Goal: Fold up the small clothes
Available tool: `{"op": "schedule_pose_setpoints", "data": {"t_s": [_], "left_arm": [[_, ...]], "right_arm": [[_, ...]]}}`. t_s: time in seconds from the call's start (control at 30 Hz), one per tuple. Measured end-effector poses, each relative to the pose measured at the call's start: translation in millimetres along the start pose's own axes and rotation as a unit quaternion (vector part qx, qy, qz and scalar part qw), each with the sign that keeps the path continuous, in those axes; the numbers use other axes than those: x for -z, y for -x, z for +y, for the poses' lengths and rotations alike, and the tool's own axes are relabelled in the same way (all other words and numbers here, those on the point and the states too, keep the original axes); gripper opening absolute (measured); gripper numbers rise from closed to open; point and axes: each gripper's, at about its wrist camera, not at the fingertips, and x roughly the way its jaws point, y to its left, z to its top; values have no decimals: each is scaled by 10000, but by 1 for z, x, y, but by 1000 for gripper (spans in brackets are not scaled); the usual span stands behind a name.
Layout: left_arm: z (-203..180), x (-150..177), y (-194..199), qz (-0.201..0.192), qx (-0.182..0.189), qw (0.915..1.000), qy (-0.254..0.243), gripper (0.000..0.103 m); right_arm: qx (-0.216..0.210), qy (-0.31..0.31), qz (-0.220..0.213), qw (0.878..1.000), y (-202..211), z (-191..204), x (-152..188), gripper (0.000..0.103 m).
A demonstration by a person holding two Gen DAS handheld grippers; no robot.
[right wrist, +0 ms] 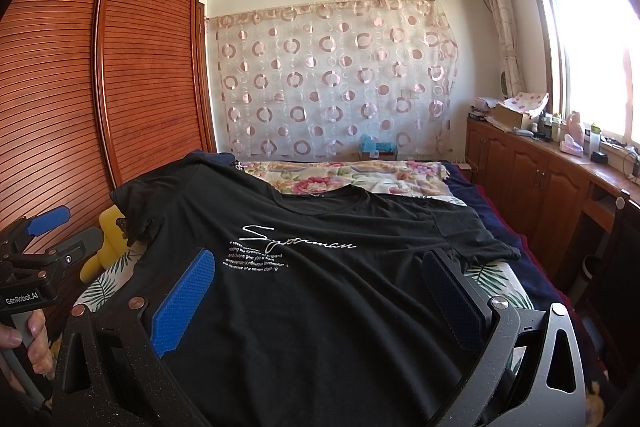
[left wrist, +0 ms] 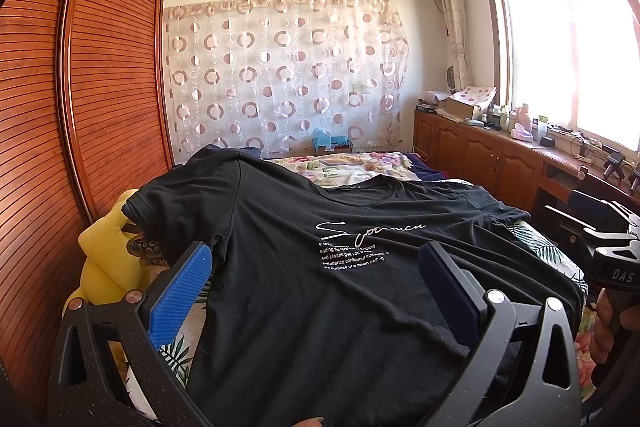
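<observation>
A black T-shirt point(left wrist: 304, 287) with white script print lies spread face up on the bed, collar away from me; it also shows in the right wrist view point(right wrist: 312, 291). My left gripper point(left wrist: 316, 267) is open, its blue-padded fingers point(left wrist: 180, 291) wide apart just above the shirt's lower left part. My right gripper point(right wrist: 320, 275) is open too, its blue fingers point(right wrist: 184, 303) spread above the shirt's lower right part. Neither holds cloth. Each gripper shows at the edge of the other's view: the right one point(left wrist: 612, 247), the left one point(right wrist: 36, 247).
The bed has a leaf-print sheet point(right wrist: 492, 275) and a floral quilt point(right wrist: 344, 179) beyond the shirt. A yellow cushion point(left wrist: 104, 255) sits at the bed's left, beside the slatted wooden wardrobe point(left wrist: 100, 87). Wooden cabinets point(right wrist: 532, 179) with clutter run under the window at right.
</observation>
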Motion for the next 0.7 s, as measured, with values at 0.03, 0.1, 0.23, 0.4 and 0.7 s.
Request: {"op": "schedule_pose_setpoints", "data": {"t_s": [0.03, 0.1, 0.23, 0.4, 0.7], "left_arm": [[0, 0, 0, -3, -1, 10000, -1, 103], [0, 0, -1, -6, -5, 10000, -2, 103], [0, 0, 0, -2, -4, 10000, 0, 103], [0, 0, 0, 20, -10, 10000, 0, 103], [9, 8, -19, 298, -75, 9995, 101, 103]], "right_arm": [[-1, -1, 1, 10000, 0, 0, 0, 103], [3, 1, 2, 10000, 0, 0, 0, 103], [2, 2, 2, 10000, 0, 0, 0, 103], [-10, 6, 17, 10000, -1, 0, 1, 103], [-110, 12, 176, 9998, -11, -2, 3, 103]]}}
